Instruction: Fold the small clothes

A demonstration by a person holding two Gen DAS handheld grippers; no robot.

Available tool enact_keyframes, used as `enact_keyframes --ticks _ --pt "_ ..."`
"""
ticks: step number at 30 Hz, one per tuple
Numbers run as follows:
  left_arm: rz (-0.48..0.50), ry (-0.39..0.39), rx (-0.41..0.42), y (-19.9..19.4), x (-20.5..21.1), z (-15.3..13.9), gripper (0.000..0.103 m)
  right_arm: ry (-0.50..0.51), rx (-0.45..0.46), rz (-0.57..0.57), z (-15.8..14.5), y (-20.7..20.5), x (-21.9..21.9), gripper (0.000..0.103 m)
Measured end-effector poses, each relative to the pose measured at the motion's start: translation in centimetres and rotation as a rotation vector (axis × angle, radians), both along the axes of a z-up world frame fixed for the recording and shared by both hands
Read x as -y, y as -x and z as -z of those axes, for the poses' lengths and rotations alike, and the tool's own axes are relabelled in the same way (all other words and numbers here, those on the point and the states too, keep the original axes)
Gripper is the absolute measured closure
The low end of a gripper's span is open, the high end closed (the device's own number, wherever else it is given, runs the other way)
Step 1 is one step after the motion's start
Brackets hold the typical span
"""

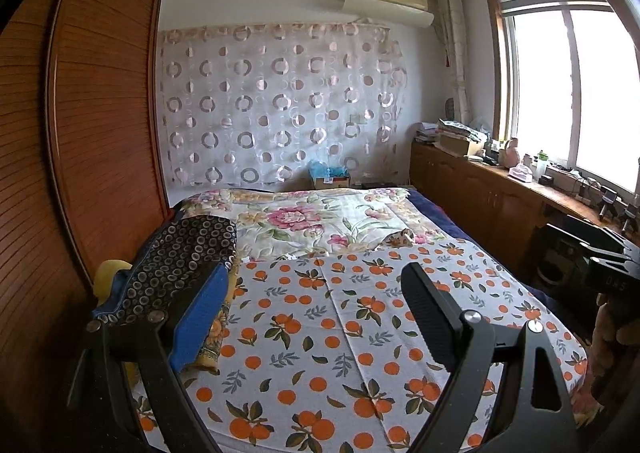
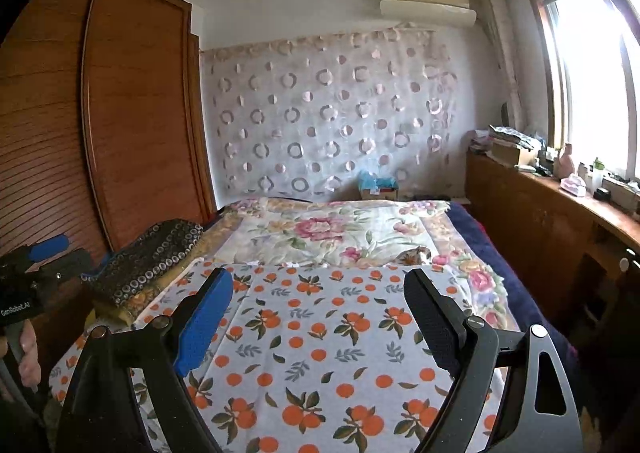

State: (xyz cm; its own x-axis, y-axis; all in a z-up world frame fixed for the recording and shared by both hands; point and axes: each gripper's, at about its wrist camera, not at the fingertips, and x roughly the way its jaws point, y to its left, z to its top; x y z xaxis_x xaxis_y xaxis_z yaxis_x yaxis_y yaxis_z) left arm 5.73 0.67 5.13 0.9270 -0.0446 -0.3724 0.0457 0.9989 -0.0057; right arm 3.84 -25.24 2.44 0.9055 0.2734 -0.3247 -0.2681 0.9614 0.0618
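A dark garment with a ring print [image 1: 180, 253] lies bunched at the left edge of the bed, on the orange-print cloth [image 1: 340, 333]; it also shows in the right wrist view [image 2: 156, 257]. My left gripper [image 1: 316, 305] is open and empty, raised above the cloth, with the garment just beyond its blue left finger. My right gripper [image 2: 320, 309] is open and empty above the orange-print cloth [image 2: 320, 353]. The right gripper's body shows at the right edge of the left wrist view [image 1: 600, 257], and the left one at the left edge of the right wrist view [image 2: 36, 273].
A floral quilt [image 1: 312, 217] covers the far half of the bed. A wooden wardrobe [image 1: 80, 133] stands close on the left. A low wooden cabinet [image 1: 480, 193] with clutter runs under the window on the right. A small box [image 1: 330, 177] sits by the curtained wall.
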Motion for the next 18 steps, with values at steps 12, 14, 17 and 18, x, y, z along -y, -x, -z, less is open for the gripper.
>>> enact_keyframes --ticks 12,14,17,18 --pt "0.000 0.002 0.000 0.02 -0.10 0.03 0.014 0.002 0.001 0.000 -0.04 -0.13 0.21 0.014" --pt "-0.001 0.001 0.001 0.04 -0.08 0.03 0.014 0.002 0.000 -0.003 0.02 -0.19 0.33 0.014" --pt "-0.002 0.000 0.001 0.04 -0.11 0.04 0.014 0.002 -0.001 -0.006 0.04 -0.24 0.47 0.014" --pt "-0.001 0.001 0.001 0.02 -0.12 0.05 0.014 0.004 -0.001 -0.005 0.03 -0.25 0.50 0.014"
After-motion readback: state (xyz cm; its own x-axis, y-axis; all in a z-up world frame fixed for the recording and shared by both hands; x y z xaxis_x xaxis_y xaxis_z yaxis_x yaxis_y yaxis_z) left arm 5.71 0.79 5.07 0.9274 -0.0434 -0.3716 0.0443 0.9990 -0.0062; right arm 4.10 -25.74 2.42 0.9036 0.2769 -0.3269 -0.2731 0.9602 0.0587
